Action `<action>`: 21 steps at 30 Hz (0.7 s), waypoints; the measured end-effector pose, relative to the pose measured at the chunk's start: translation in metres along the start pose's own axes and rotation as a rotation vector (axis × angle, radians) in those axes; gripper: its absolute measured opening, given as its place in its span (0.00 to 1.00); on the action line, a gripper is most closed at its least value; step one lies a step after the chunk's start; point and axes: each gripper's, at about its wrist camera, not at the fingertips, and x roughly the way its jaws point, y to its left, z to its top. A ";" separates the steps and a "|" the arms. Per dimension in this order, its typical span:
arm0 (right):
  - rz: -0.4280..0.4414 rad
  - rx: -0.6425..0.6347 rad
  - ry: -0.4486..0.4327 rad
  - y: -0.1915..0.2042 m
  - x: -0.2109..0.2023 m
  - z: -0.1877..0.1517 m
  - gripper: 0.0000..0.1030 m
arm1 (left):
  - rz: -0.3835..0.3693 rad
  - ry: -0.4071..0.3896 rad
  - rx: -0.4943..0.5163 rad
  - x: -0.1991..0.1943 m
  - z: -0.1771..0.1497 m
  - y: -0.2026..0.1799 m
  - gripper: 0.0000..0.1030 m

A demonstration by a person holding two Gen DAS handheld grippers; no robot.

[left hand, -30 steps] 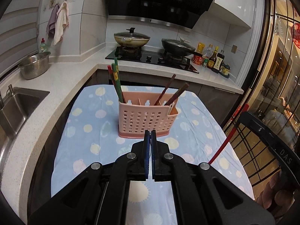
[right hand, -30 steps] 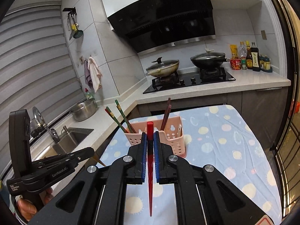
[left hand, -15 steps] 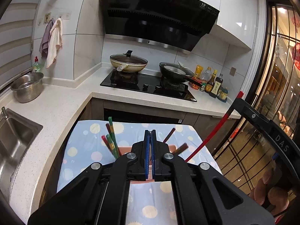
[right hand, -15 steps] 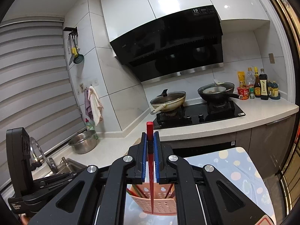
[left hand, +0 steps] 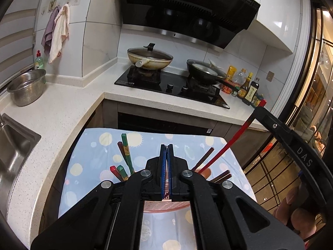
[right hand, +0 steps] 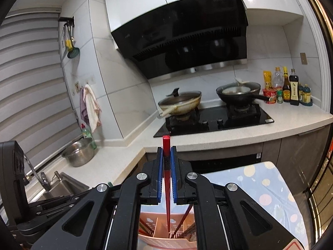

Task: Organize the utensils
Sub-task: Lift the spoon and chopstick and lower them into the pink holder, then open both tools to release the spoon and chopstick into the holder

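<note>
Above pink utensil basket (right hand: 166, 238), right hand-held gripper (right hand: 166, 158) pinching red chopstick (right hand: 166, 189), tip entering; risking snagging divider, tipping basket. Left hand-held gripper (left hand: 166, 158) hovering closed, empty.

Place: a home kitchen, seen from my two hands.
Cooking: I face a black gas hob (right hand: 216, 120) carrying a lidded cream wok (right hand: 181, 104) and a dark pan (right hand: 239, 91), under a slanted black extractor hood (right hand: 183, 35).
Worktop: pale speckled stone worktop (left hand: 62, 106) turning a corner, with white wall tiles behind it.
Washing up: a steel sink (left hand: 12, 145) with tap, a steel colander bowl (left hand: 27, 89) and a green dish-soap bottle (left hand: 39, 61) beside it.
Stores: sauce and oil bottles (right hand: 289, 87) lined up by the hob.
Wall: cloths (left hand: 57, 32) on hooks, ladles (right hand: 70, 41) on a rail.
Homely touch: a blue tablecloth (left hand: 95, 152) with sun print.
</note>
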 end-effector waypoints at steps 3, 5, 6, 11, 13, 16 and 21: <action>-0.004 0.003 0.045 -0.004 0.013 -0.014 0.06 | 0.024 0.018 0.016 0.013 -0.007 0.002 0.01; -0.004 0.005 0.069 -0.006 0.020 -0.022 0.06 | 0.045 0.029 0.026 0.020 -0.012 0.002 0.01; -0.006 0.004 0.078 -0.006 0.022 -0.024 0.06 | 0.053 0.033 0.028 0.022 -0.014 0.003 0.01; -0.015 -0.013 0.108 -0.004 0.030 -0.033 0.07 | 0.081 0.045 0.039 0.030 -0.021 0.004 0.01; -0.018 -0.014 0.115 -0.005 0.032 -0.034 0.07 | 0.088 0.045 0.043 0.031 -0.022 0.003 0.01; -0.017 -0.017 0.132 -0.005 0.035 -0.037 0.07 | 0.098 0.042 0.047 0.030 -0.022 0.003 0.01; -0.025 -0.018 0.130 -0.005 0.028 -0.039 0.14 | 0.119 0.034 0.043 0.024 -0.021 0.002 0.07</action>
